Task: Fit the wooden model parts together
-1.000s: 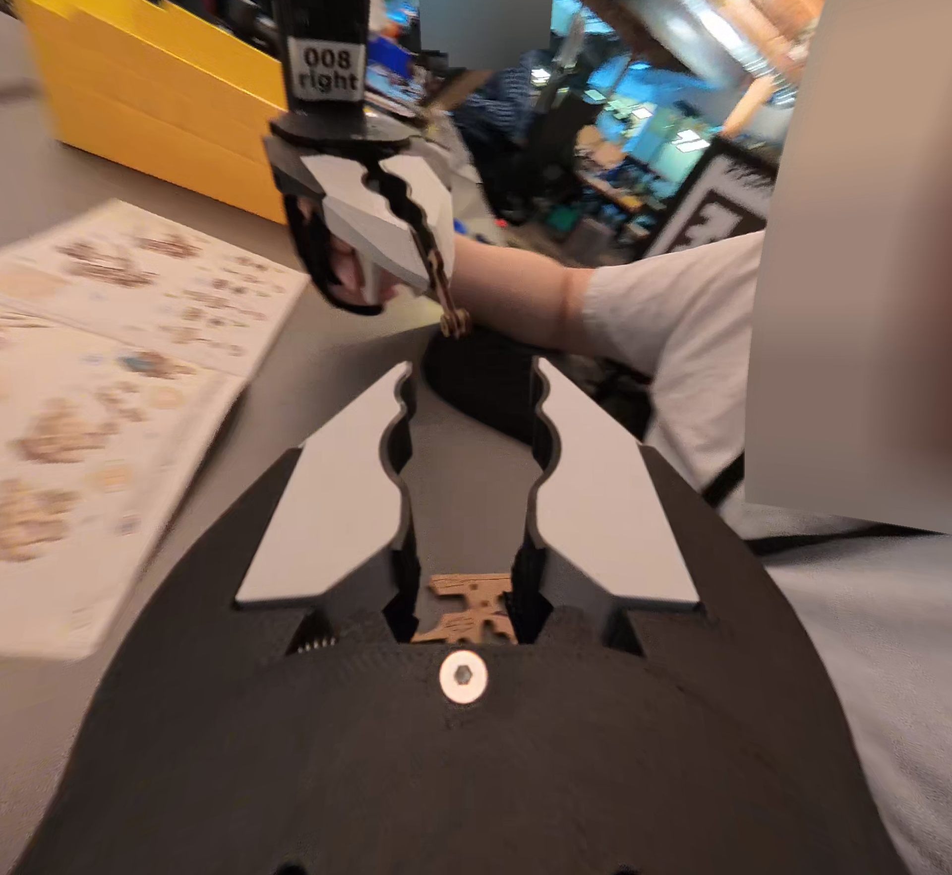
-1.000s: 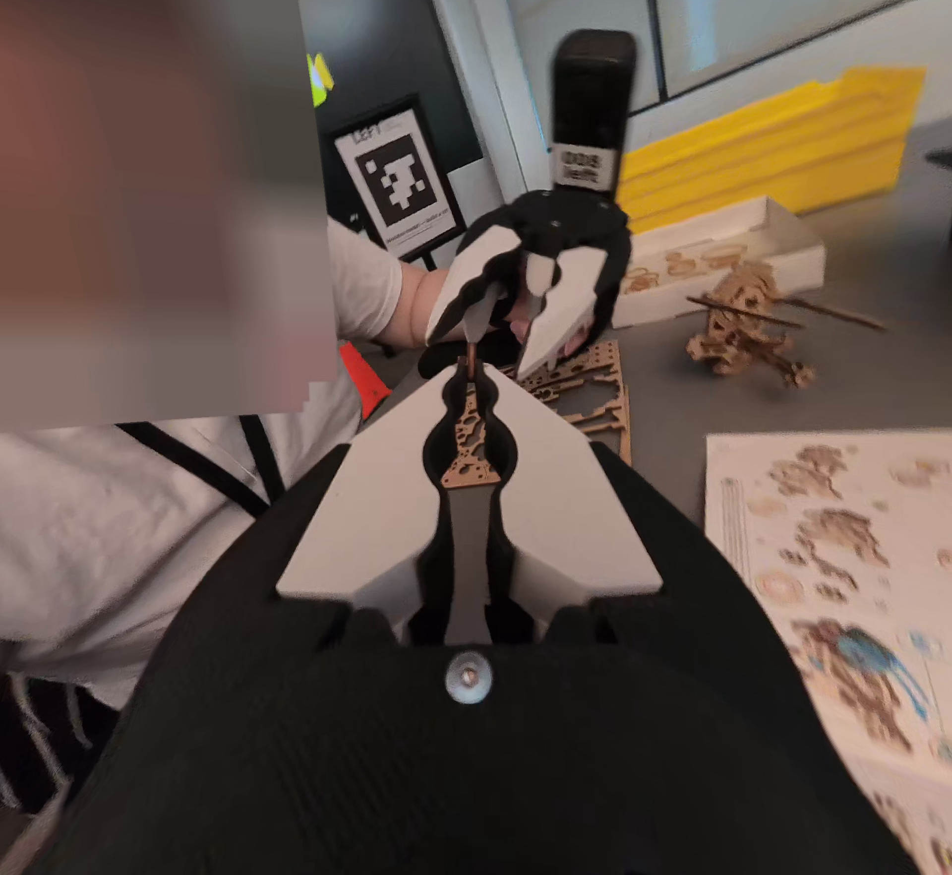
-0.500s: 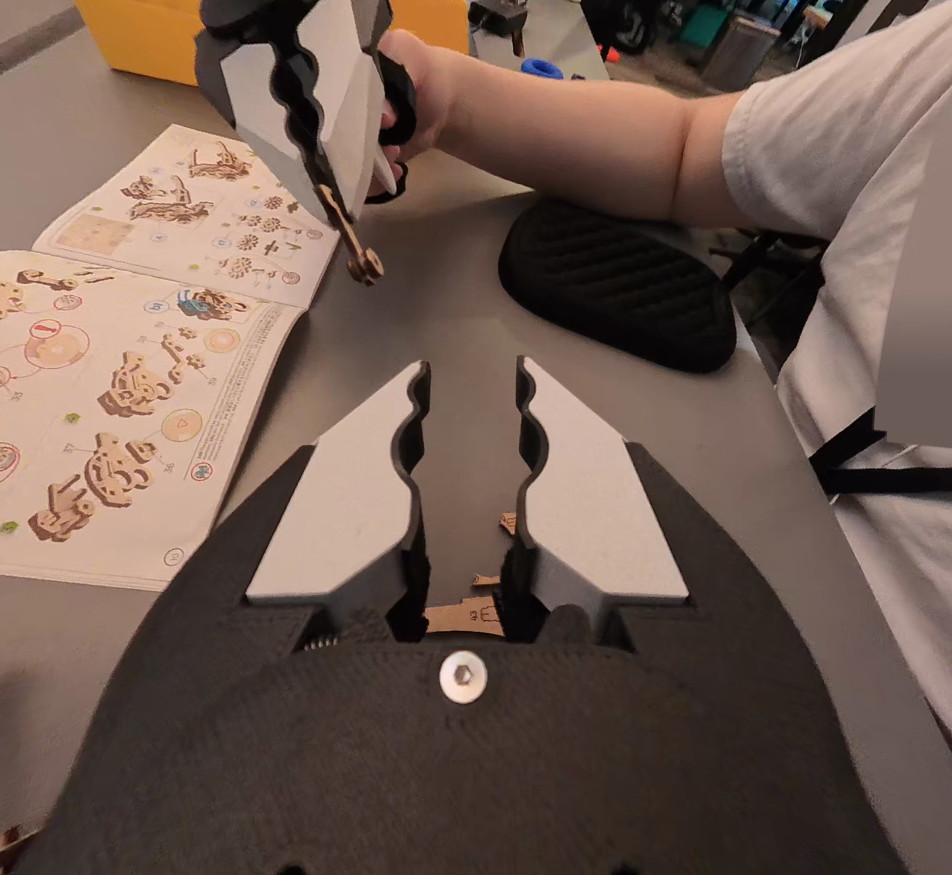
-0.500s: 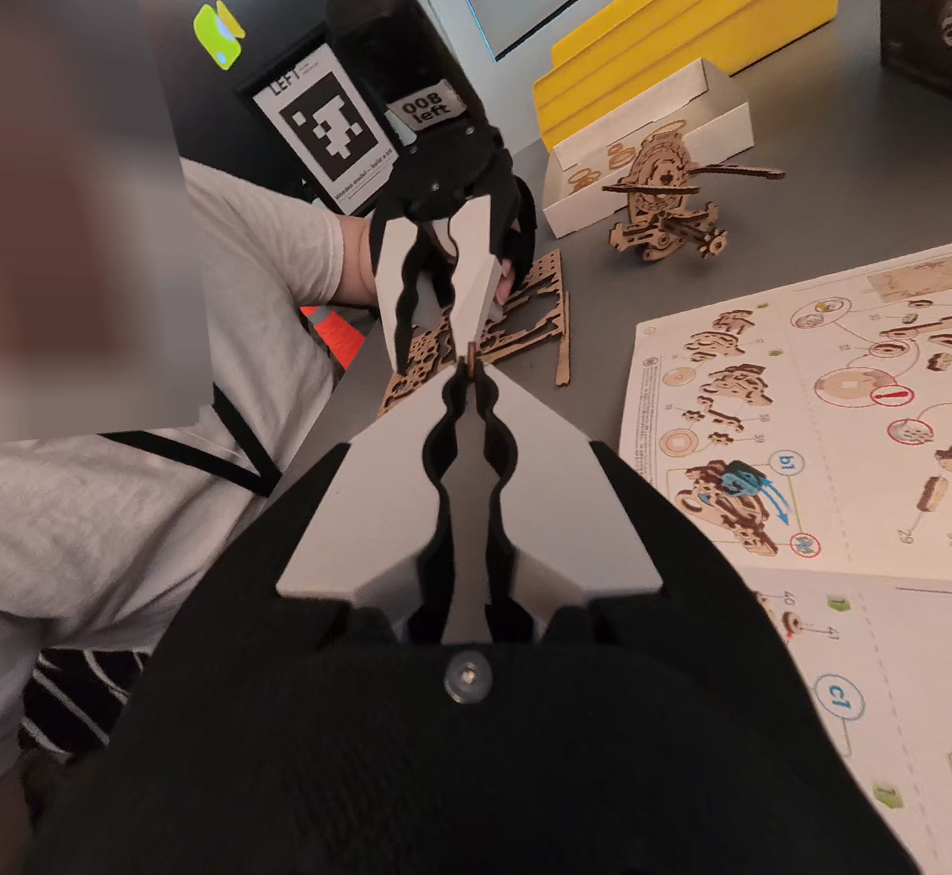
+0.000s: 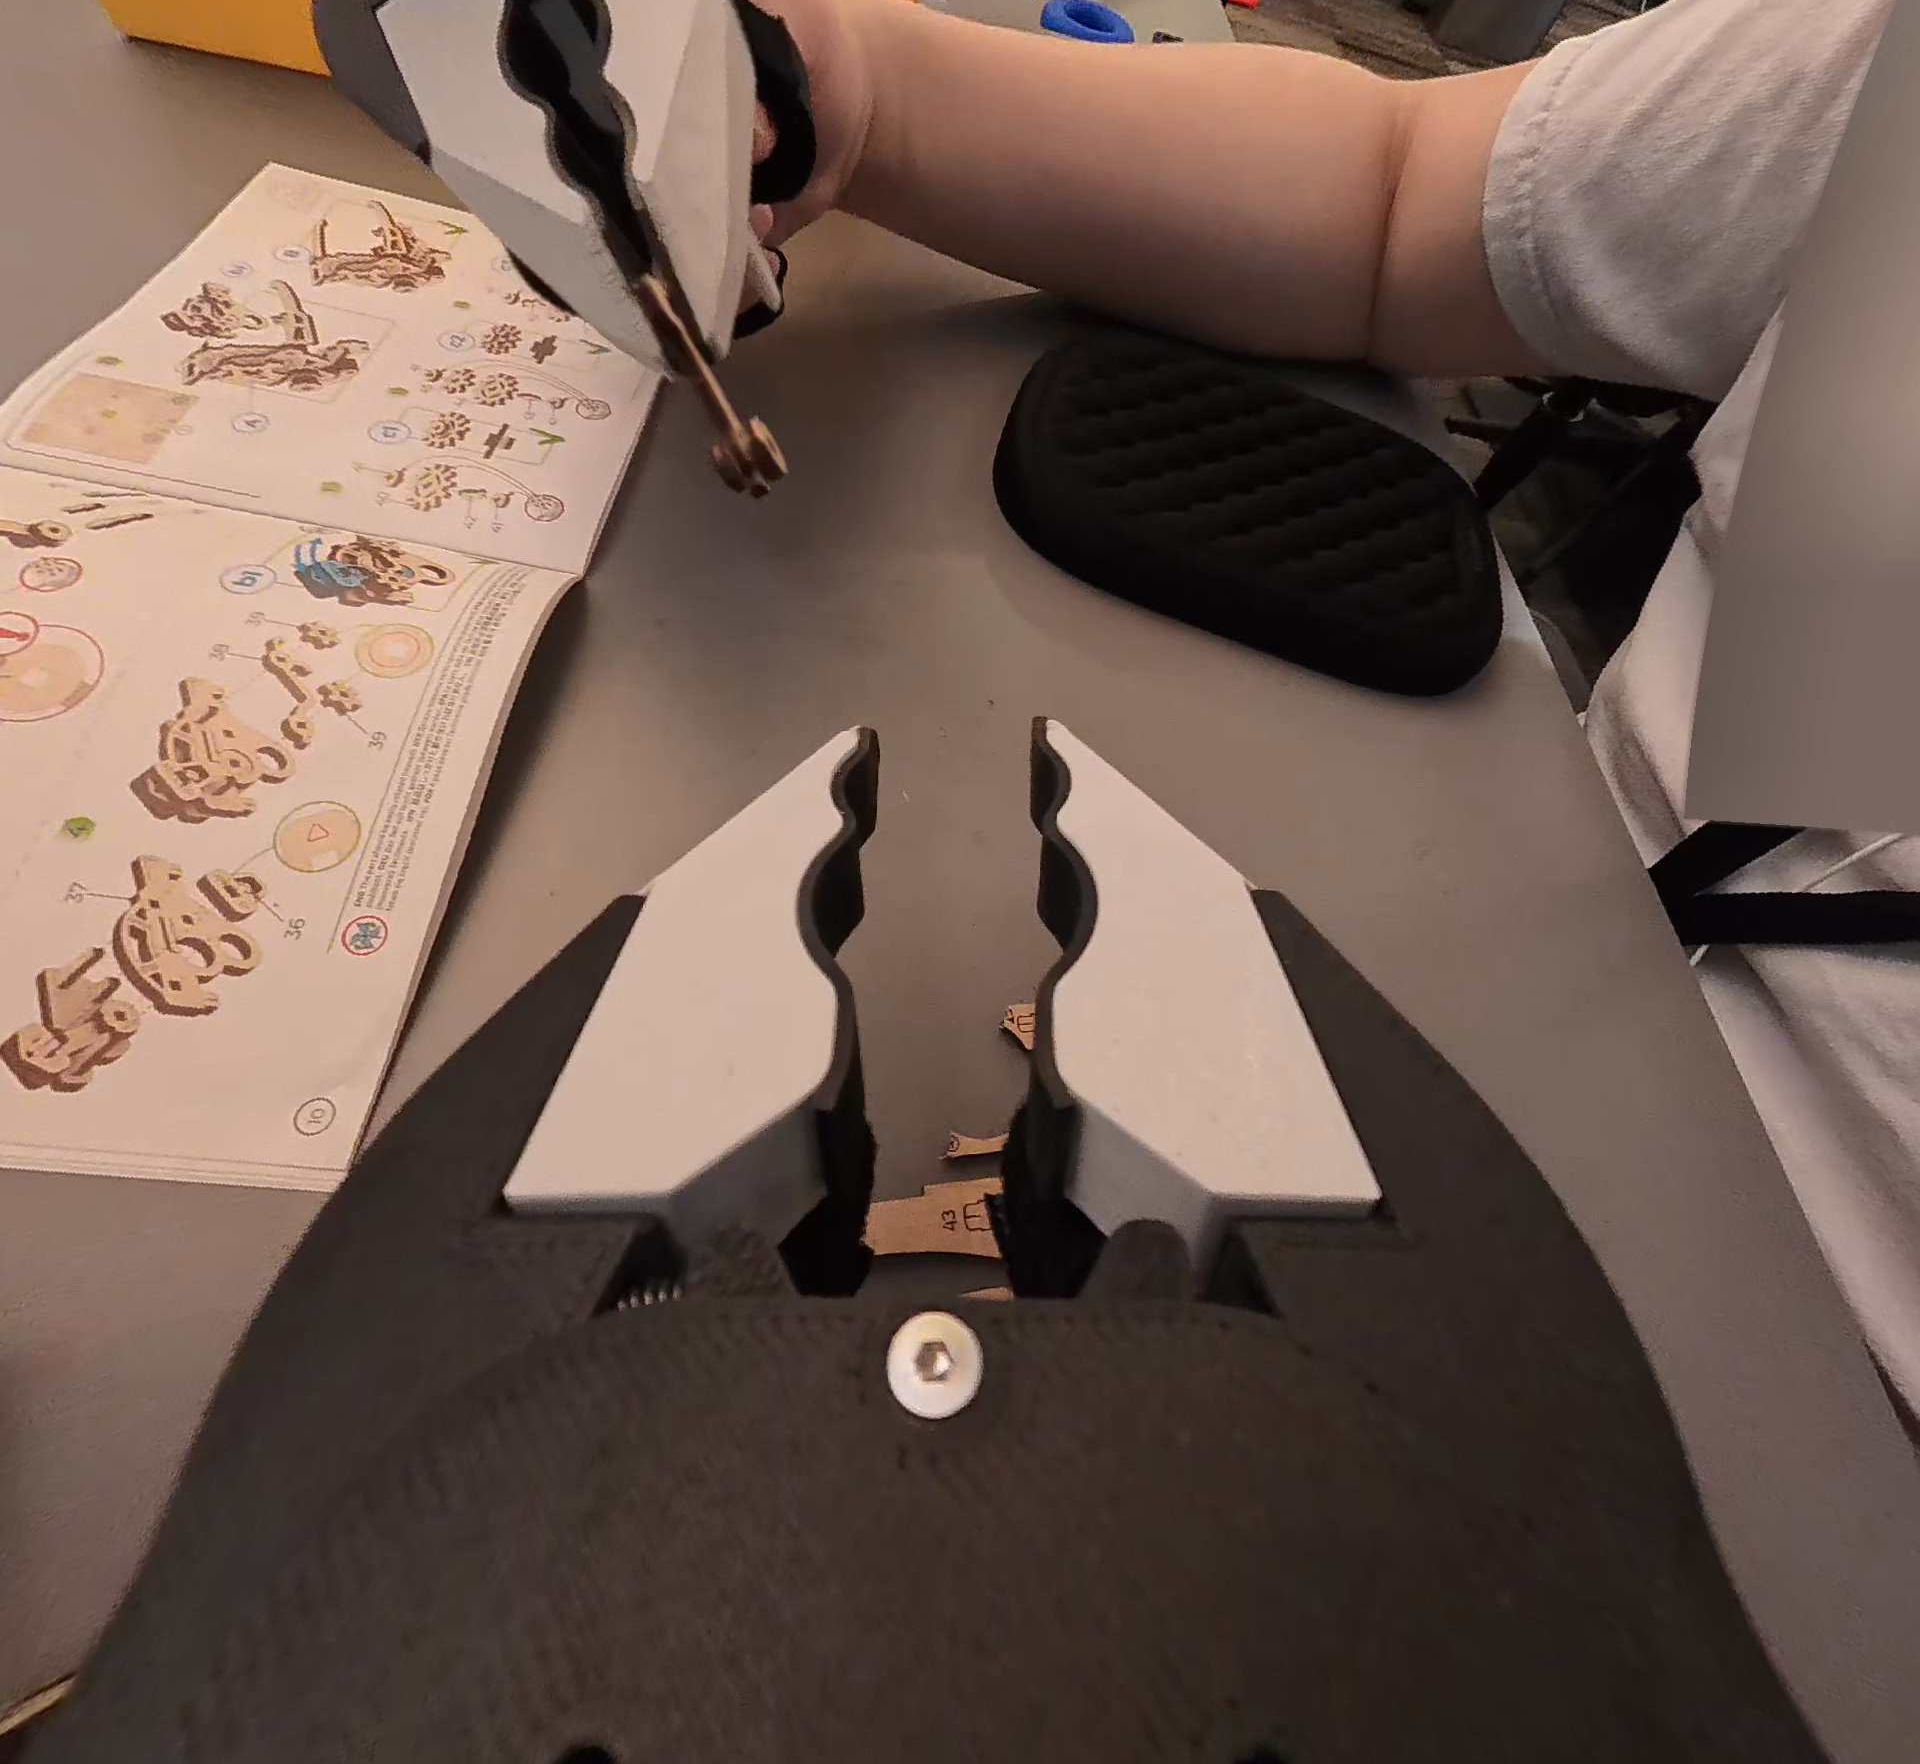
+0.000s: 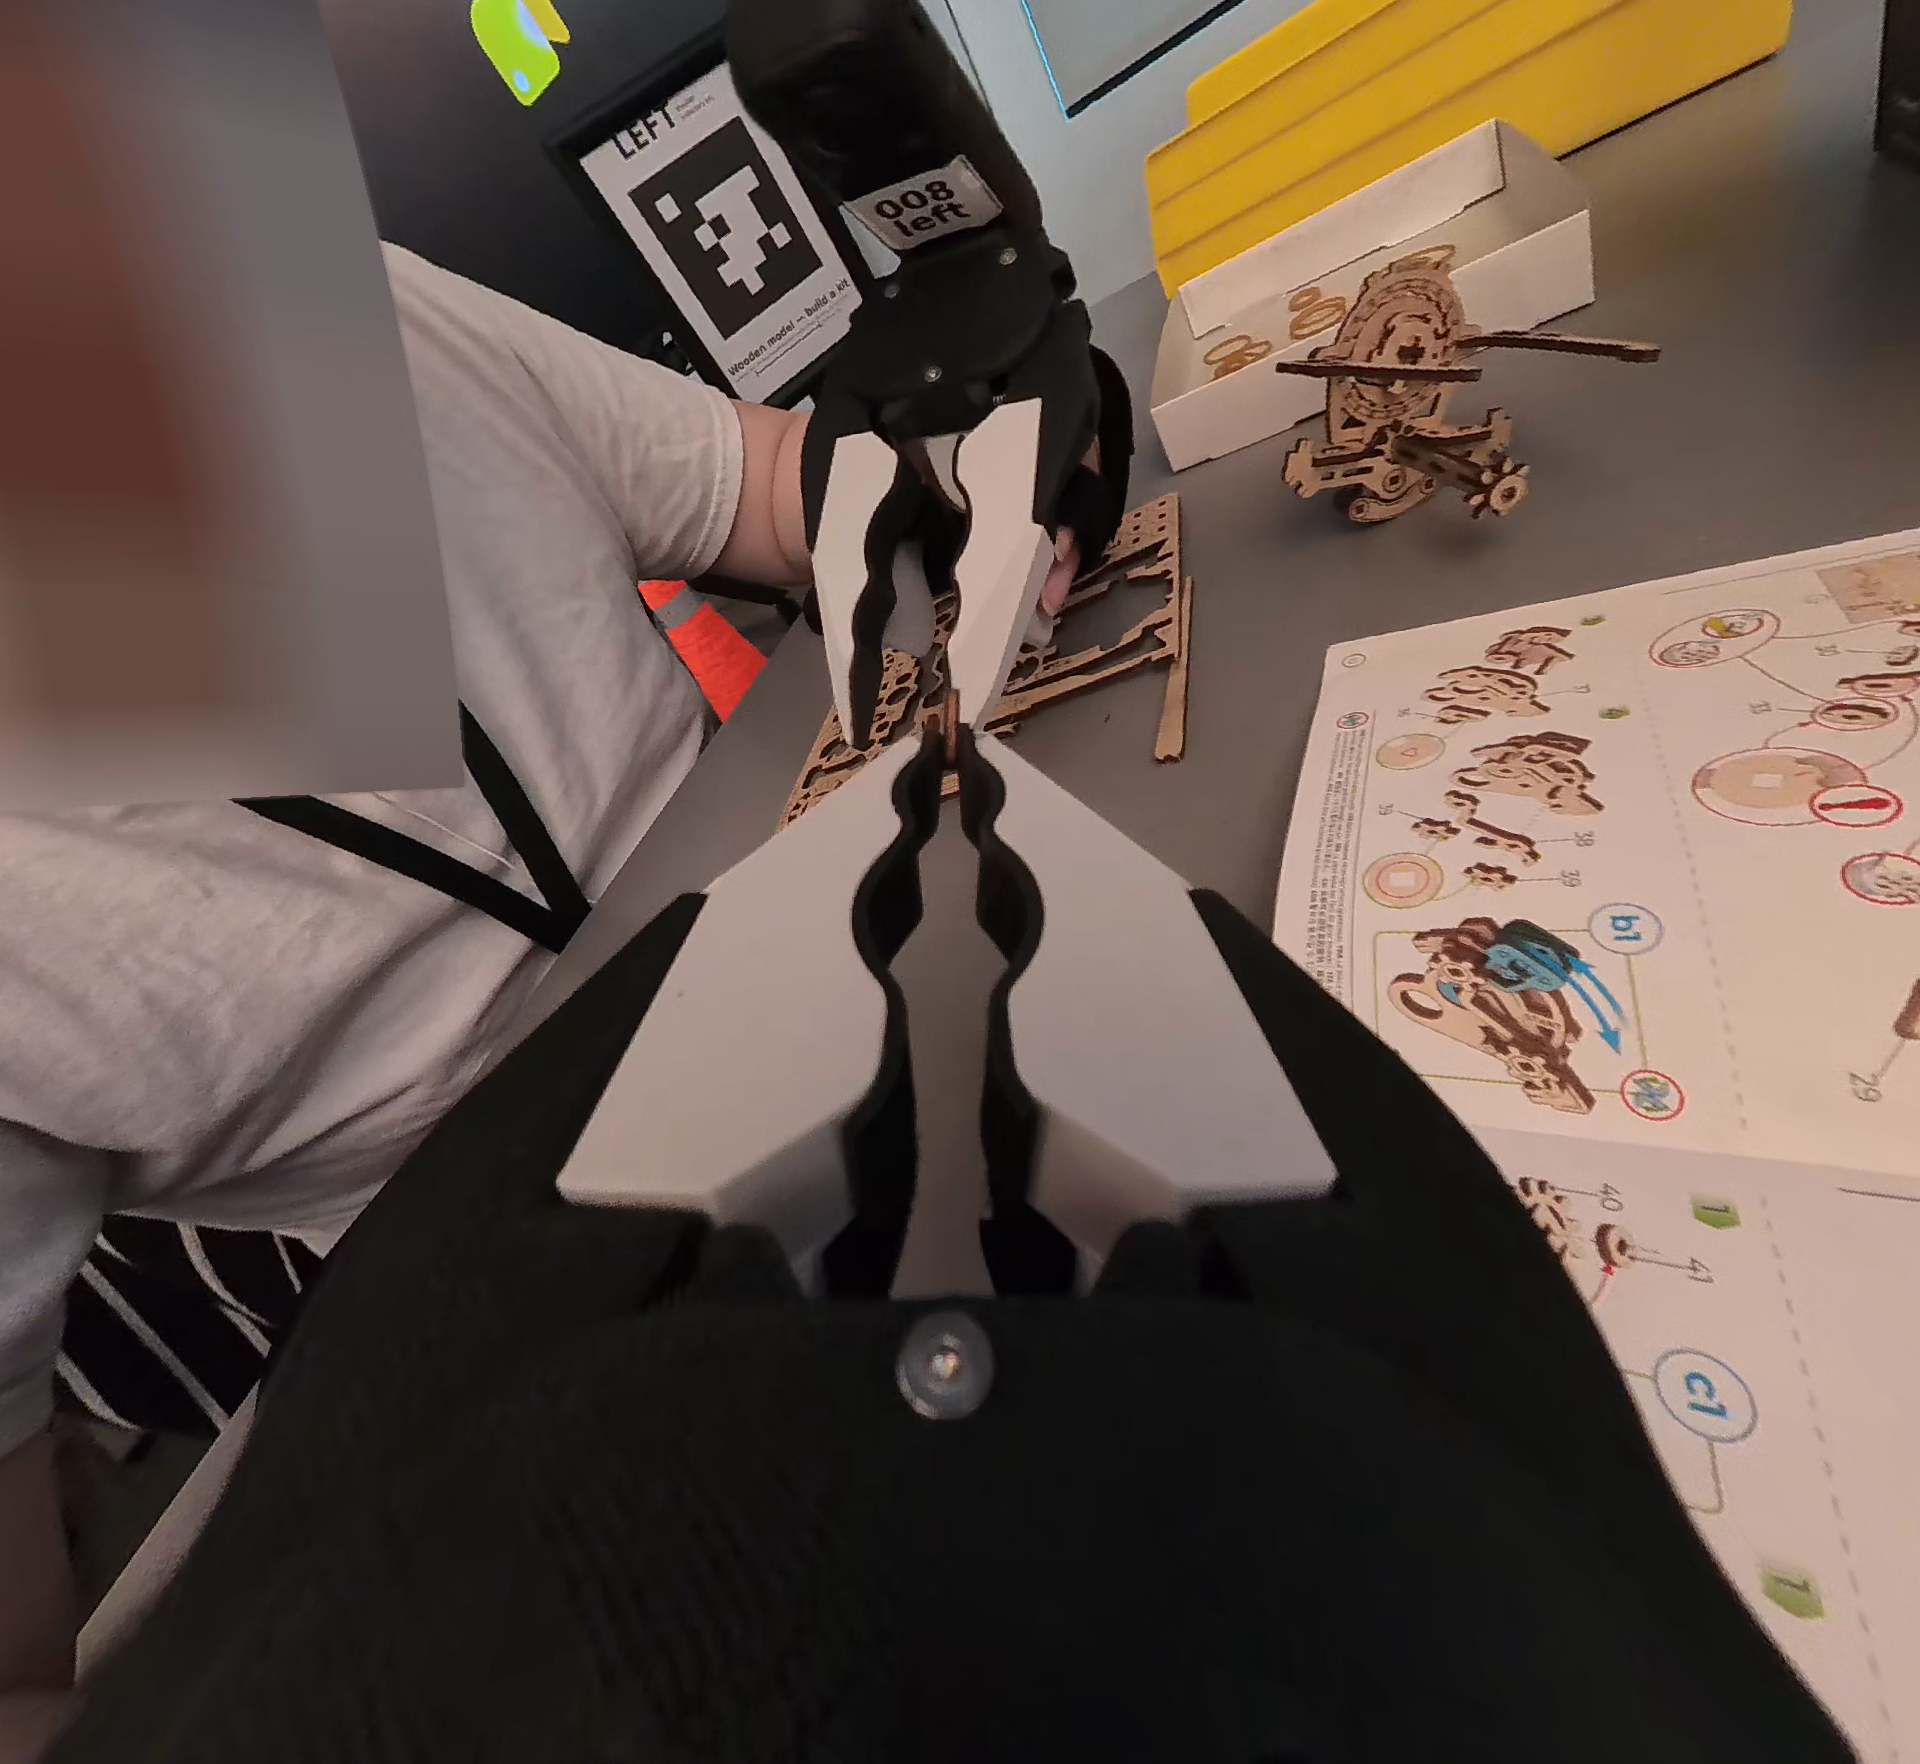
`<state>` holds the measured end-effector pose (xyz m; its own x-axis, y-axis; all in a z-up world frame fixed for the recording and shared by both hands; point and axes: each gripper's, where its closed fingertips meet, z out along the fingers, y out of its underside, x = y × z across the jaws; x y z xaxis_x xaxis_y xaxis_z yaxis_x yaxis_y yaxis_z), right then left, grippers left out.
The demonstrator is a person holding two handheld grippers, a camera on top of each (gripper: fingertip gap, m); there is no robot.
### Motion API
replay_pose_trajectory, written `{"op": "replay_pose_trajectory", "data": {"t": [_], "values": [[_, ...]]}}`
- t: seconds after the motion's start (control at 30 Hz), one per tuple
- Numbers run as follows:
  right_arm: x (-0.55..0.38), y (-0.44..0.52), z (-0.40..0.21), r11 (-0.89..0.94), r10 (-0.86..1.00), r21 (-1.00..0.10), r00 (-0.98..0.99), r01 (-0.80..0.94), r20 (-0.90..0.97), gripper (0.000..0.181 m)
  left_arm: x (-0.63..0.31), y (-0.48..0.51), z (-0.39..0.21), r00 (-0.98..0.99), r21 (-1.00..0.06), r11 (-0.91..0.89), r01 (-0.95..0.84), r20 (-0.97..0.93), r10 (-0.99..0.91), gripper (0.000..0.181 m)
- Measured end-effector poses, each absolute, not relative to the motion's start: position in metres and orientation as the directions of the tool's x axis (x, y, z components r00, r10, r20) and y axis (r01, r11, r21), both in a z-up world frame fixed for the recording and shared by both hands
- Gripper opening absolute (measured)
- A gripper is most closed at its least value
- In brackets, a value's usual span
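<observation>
**Colours and patterns on the bench**

Table [image 5: 1403, 883]: plain grey. Both grippers: black bodies, white fingers [image 5: 707, 966]. Wooden piece [image 5: 727, 426]: tan with dark edges. Pad [image 5: 1247, 519]: black, quilted diagonal ribs. Instruction sheet [image 6: 1662, 831]: white, with tan figures and red and blue marks. Bins [image 6: 1507, 41]: yellow. Box [image 6: 1455, 260]: white. Assembled model [image 6: 1392, 384]: light brown.

1. Wooden part [image 6: 951, 746] in the right gripper [image 6: 943, 758]: only a thin edge shows at the fingertips; shape cannot be told there.
2. Punched wooden sheet [image 6: 1101, 634]: near-left portion hidden behind both grippers.
3. Instruction booklet [image 5: 260, 675]: cut off at the left frame edge.
4. Loose wooden scraps [image 5: 935, 1226]: largely hidden beneath the left gripper [image 5: 954, 758].
5. White box [image 6: 1455, 260]: contents too small to identify.
</observation>
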<state>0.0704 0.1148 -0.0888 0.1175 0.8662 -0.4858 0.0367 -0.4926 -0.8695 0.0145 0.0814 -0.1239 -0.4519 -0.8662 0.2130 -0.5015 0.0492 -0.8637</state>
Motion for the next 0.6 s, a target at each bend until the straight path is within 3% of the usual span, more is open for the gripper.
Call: {"op": "replay_pose_trajectory", "data": {"t": [0.6], "values": [[0.064,0.098,-0.091,-0.387,0.922,-0.918,0.061,0.081,-0.383,0.001,0.013,0.080,-0.130,-0.456,-0.850,0.097,-0.518,0.178,-0.872,0.026]]}}
